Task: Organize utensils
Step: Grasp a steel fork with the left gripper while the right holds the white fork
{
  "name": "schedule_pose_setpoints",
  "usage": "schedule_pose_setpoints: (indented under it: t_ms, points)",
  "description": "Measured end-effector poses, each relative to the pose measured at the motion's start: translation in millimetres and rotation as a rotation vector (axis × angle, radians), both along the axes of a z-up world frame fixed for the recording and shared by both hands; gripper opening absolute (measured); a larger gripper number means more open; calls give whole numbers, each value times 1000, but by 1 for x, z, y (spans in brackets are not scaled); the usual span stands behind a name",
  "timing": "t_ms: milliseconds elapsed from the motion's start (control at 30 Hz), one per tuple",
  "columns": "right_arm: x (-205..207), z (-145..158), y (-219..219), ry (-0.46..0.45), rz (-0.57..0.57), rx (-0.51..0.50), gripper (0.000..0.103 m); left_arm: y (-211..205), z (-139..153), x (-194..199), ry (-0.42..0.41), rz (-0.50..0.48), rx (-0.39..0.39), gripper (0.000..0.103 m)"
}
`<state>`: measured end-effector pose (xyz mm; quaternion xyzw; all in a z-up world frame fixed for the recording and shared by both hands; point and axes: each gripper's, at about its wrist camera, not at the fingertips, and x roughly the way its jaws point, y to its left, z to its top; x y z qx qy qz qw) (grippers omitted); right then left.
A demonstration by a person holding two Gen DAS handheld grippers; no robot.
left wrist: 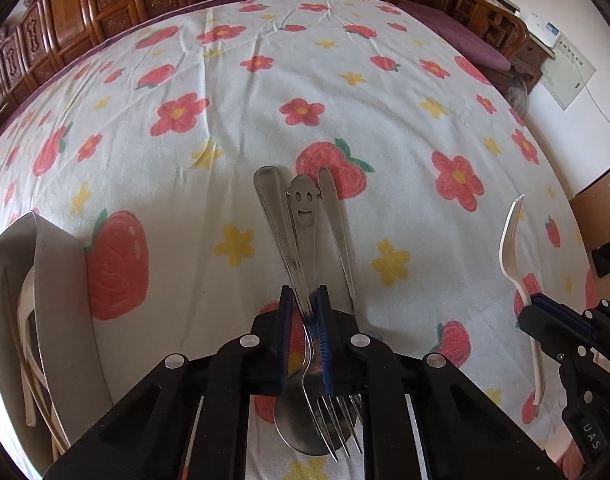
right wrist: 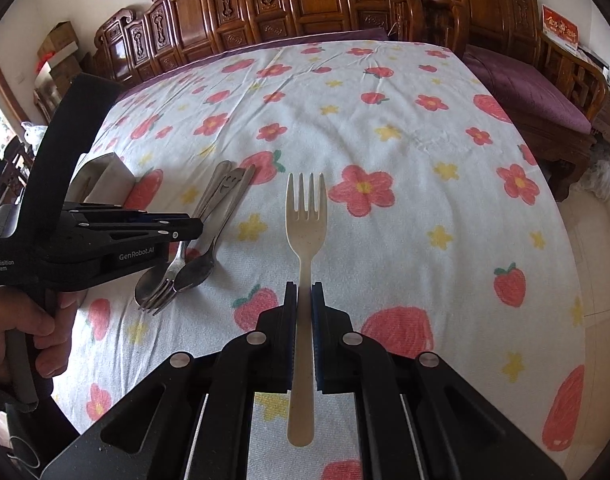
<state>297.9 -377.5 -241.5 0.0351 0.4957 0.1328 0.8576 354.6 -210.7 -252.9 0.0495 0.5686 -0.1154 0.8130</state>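
Observation:
My left gripper (left wrist: pixel 304 300) is shut on a metal fork (left wrist: pixel 305 248) with a smiley-face handle, among two metal spoons (left wrist: pixel 271 208) lying on the flowered cloth. The fork's tines point back under the gripper. My right gripper (right wrist: pixel 304 292) is shut on a cream plastic fork (right wrist: pixel 306 216), held tines forward above the cloth. That fork also shows in the left wrist view (left wrist: pixel 512 236), at the right. The left gripper (right wrist: pixel 193 229) shows in the right wrist view over the metal utensils (right wrist: pixel 193 268).
A grey utensil holder (left wrist: pixel 53 280) stands at the left with pale utensils inside; it also shows in the right wrist view (right wrist: pixel 105 176). Carved wooden furniture (right wrist: pixel 305 4) lines the far side. A purple-cushioned bench (right wrist: pixel 533 96) stands at the right.

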Motion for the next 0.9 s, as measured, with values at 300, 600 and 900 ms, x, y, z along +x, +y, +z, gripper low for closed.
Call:
schedule_pose_setpoints:
  t_ms: [300, 600, 900]
  points:
    - [-1, -1, 1, 2, 6, -4, 8, 5, 8, -3, -34, -1, 1, 6]
    - [-3, 0, 10, -6, 29, -10, 8, 7, 25, -15, -93, -47, 24, 6]
    - [-8, 13, 20, -32, 55, -5, 8, 13, 48, -32, -140, -77, 9, 6]
